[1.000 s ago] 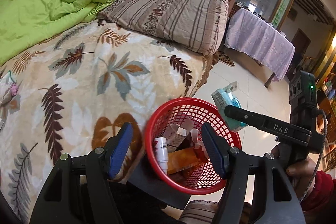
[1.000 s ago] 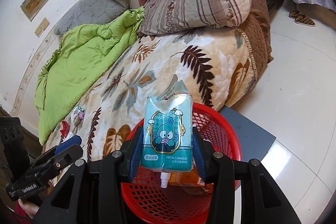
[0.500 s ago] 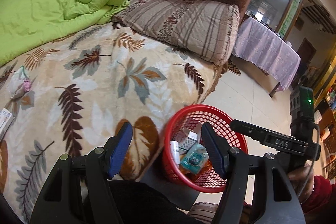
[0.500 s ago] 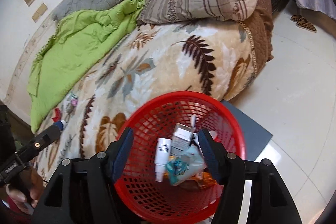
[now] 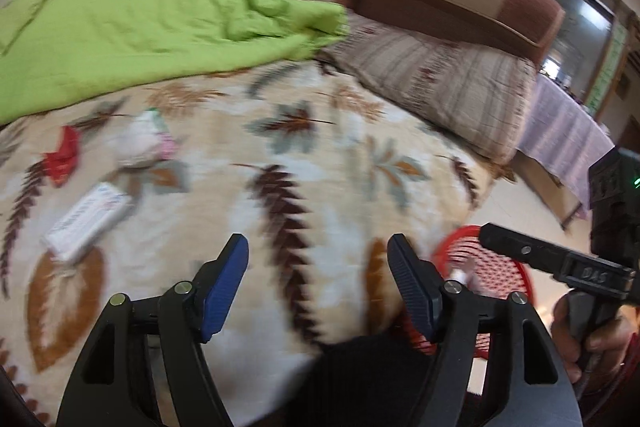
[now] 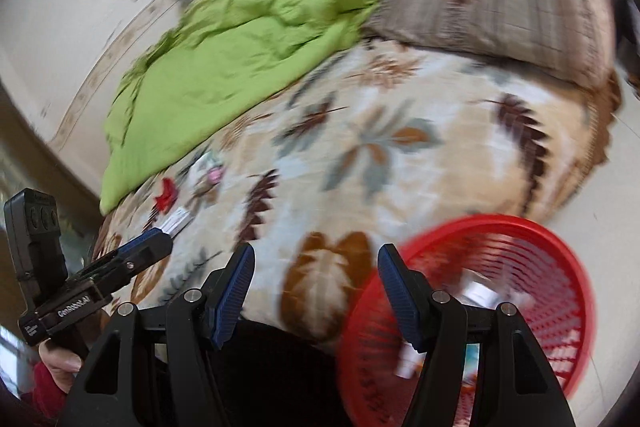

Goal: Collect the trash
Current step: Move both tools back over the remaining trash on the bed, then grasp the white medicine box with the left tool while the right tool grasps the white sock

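Both frames are smeared by motion. The left gripper [image 5: 318, 287] hangs over the leaf-patterned blanket [image 5: 320, 187] with its blue pads apart and nothing between them; its jaws have just been opening. The right gripper [image 6: 316, 291] also stands apart and empty, its jaws having just opened too.

The red mesh basket [image 6: 520, 267] sits on the floor at the bed's edge, low and to the right of the right gripper, whose right finger overlaps the rim; blurred packets lie inside.

Trash lies on the blanket well up and left of the left gripper: a white box [image 5: 86, 223], a crumpled white wrapper [image 5: 138, 143] and a red scrap [image 5: 62, 159]. Beyond them lie a green quilt [image 5: 140, 19] and a striped pillow [image 5: 440, 79].
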### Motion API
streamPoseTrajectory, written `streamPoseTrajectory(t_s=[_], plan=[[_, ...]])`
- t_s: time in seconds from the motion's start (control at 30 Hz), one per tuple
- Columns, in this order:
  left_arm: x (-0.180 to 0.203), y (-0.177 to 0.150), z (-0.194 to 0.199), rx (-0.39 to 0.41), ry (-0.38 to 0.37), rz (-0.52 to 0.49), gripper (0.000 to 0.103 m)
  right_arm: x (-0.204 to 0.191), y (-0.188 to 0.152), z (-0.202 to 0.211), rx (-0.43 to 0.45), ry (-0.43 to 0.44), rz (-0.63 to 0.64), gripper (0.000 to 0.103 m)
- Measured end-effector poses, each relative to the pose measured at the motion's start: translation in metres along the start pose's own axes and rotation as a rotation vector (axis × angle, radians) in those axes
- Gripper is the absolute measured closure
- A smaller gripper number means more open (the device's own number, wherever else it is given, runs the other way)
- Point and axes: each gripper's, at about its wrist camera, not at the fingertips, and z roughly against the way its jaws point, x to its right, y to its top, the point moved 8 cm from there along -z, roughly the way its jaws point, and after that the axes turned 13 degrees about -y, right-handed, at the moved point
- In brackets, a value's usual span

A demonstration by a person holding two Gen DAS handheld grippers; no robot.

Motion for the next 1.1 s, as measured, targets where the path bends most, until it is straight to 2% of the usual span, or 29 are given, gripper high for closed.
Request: streamPoseTrajectory(t_s=[0.27, 0.47, 0.53, 0.6, 0.7, 0.77, 0.87, 0.93, 0.97, 1.03, 1.1], plan=[[-0.100, -0.003, 0.053, 0.069, 0.213, 0.082, 0.031, -0.115, 0.005, -0.045, -0.016, 0.117, 0.151, 0.034], [-0.172, -0.004, 0.079, 0.052, 0.341, 0.130, 0.025, -0.177, -0.002, -0.091, -0.056, 0.170, 0.177, 0.035], [-0.190, -0.003, 0.078, 0.033, 0.359, 0.124, 0.024, -0.182, -0.008, -0.102, -0.085, 0.162, 0.180, 0.034], [-0.201, -0.001, 0.066, -0.016, 0.354, 0.106, 0.024, -0.184, -0.007, -0.100, -0.074, 0.184, 0.175, 0.034], [-0.210, 0.002, 0.030, -0.136, 0.310, 0.032, 0.023, -0.177, -0.009, -0.101, -0.076, 0.187, 0.154, 0.034], [-0.218, -0.001, 0.005, -0.224, 0.314, 0.007, 0.023, -0.174, -0.009, -0.100, -0.080, 0.193, 0.145, 0.034], [-0.232, -0.006, -0.019, -0.279, 0.369, -0.004, 0.023, -0.172, -0.009, -0.098, -0.077, 0.203, 0.142, 0.034], [-0.239, -0.008, -0.028, -0.267, 0.384, 0.027, 0.024, -0.172, -0.009, -0.098, -0.077, 0.206, 0.140, 0.034], [-0.240, -0.007, -0.026, -0.229, 0.384, 0.063, 0.033, -0.172, -0.009, -0.098, -0.078, 0.206, 0.141, 0.034], [-0.240, -0.007, -0.024, -0.195, 0.382, 0.119, 0.040, -0.174, -0.010, -0.099, -0.084, 0.211, 0.143, 0.034], [-0.239, -0.010, -0.019, -0.161, 0.411, 0.139, 0.043, -0.175, -0.010, -0.100, -0.088, 0.210, 0.145, 0.034]])
